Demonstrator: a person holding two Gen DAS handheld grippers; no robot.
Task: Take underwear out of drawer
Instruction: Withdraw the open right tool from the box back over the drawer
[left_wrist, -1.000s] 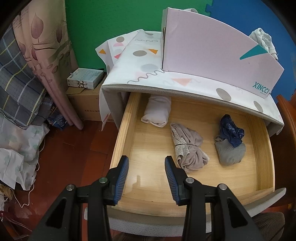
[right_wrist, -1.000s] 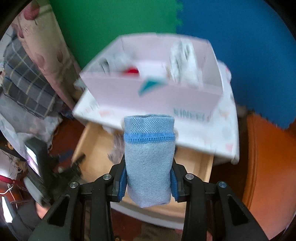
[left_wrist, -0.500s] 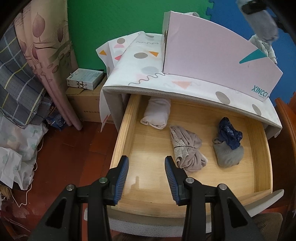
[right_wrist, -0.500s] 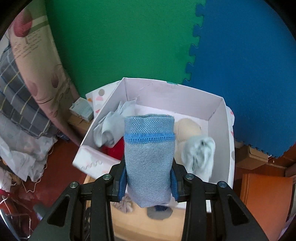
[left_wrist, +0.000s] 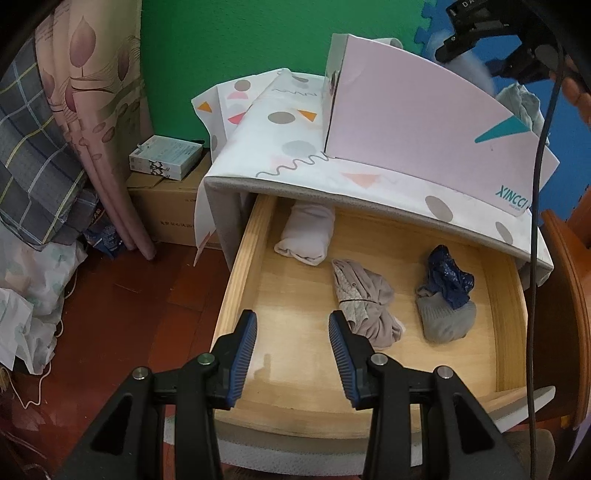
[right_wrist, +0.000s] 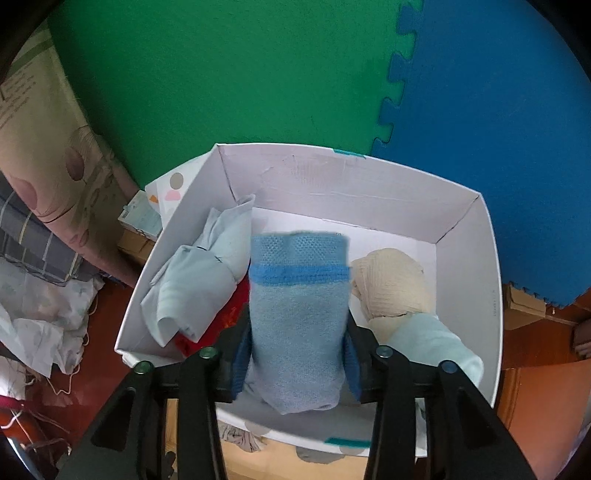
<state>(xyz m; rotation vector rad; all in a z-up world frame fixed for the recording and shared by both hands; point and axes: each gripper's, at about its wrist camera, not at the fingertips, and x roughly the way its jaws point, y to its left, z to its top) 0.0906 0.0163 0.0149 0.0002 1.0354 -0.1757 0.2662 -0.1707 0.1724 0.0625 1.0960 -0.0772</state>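
Note:
My right gripper (right_wrist: 297, 328) hangs over the open pink box (right_wrist: 332, 177), and its jaws are opening. A folded light-blue underwear (right_wrist: 299, 295) with a darker blue band is still between the pads, blurred as it slips loose. My left gripper (left_wrist: 292, 321) stands open with nothing in it above the front of the wooden drawer (left_wrist: 240, 266). In the drawer lie a white roll (left_wrist: 306, 236), a beige bundle (left_wrist: 364, 302) and a navy piece on a grey one (left_wrist: 445, 310).
The box holds a pale blue cloth (right_wrist: 199, 280), a red piece (right_wrist: 229, 314), a cream roll (right_wrist: 391, 288) and a mint roll (right_wrist: 432, 343). A black cable (left_wrist: 535, 221) hangs at the drawer's right. Curtain, bedding and cardboard boxes (left_wrist: 166, 206) crowd the floor on the left.
The right gripper carried the blue underwear from in front of the box to above its inside, and its jaws have widened. The left gripper has stayed over the drawer.

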